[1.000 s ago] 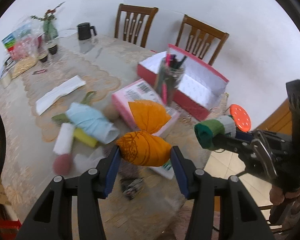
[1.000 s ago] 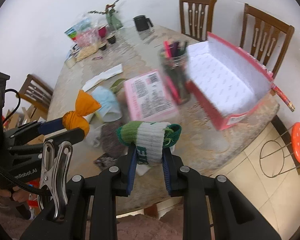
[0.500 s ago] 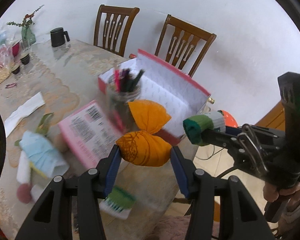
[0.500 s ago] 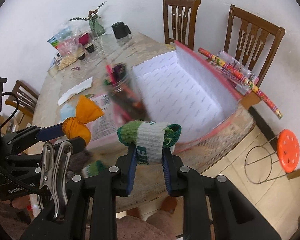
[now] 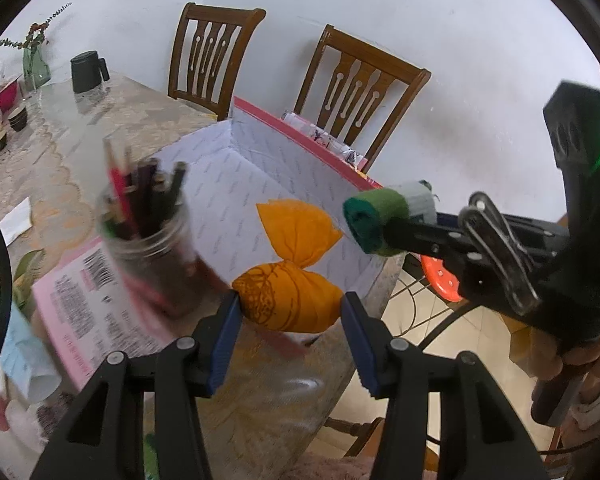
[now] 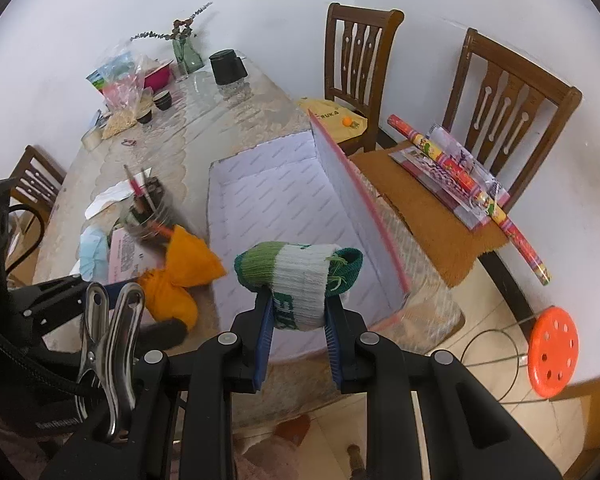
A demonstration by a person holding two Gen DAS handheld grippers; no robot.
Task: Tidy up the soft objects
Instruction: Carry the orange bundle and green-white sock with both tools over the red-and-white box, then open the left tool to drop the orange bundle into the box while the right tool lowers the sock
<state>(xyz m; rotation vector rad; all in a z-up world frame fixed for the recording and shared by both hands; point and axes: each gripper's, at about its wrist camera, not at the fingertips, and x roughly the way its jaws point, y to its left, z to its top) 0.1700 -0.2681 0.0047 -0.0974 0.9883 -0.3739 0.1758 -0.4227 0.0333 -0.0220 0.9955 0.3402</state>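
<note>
**Carrying two soft bundles to the box**

Hovering at lower centre of its view, the left gripper (image 5: pixel 288 306) pinches an orange cloth bundle (image 5: pixel 290 280). Further right, the right gripper (image 6: pixel 298 312) pinches a green-and-white rolled sock (image 6: pixel 300 276) over the pink-rimmed box (image 6: pixel 284 200). Next, probably: lower both inside, then release.

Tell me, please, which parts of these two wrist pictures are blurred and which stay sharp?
Left wrist view: the pencil jar and pink package smear with motion, while the orange cloth bundle in the left gripper stays crisp. Right wrist view: the rolled green-and-white sock in the right gripper is sharp; straight chair and box edges bow.
</note>
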